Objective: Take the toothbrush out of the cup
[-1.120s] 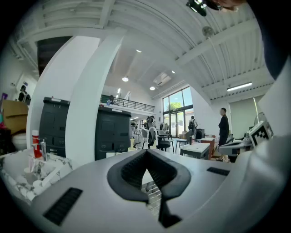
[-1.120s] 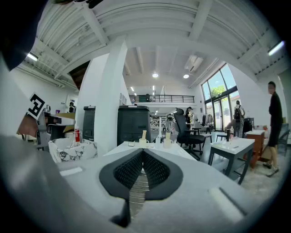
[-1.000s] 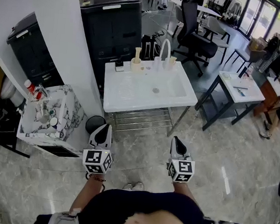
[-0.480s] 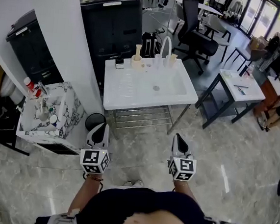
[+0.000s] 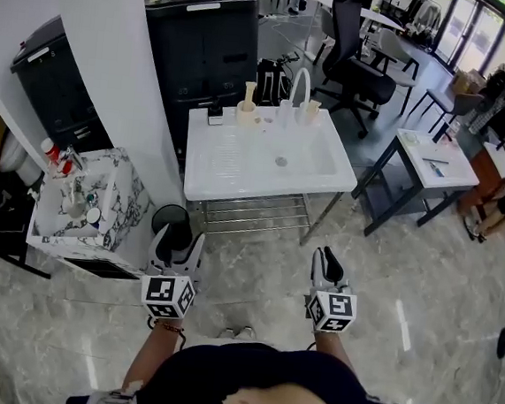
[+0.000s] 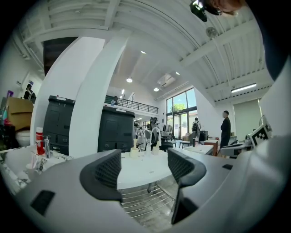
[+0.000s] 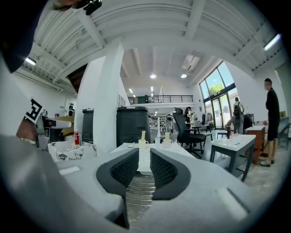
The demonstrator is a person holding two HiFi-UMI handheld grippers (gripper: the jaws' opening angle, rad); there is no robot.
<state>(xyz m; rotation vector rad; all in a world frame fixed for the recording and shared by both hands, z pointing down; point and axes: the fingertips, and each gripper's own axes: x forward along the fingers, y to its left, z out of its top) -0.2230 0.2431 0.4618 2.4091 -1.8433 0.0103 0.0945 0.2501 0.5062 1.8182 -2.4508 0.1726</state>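
— Your tongs?
— My left gripper (image 5: 176, 238) has just been opening: its jaws are wide, with nothing between. My right gripper (image 5: 328, 255) has just parted a crack, empty.
— Toothbrush (image 5: 249, 92)?
— Upright in the cup (image 5: 246, 110), at the sink's (image 5: 263, 187) far edge, left of the tap (image 5: 298, 84). The head view shows it from above, the right gripper view side-on.

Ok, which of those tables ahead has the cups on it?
The white sink table straight ahead; the cups stand along its far edge beside the arched faucet. The dark-legged table at right has no basin.
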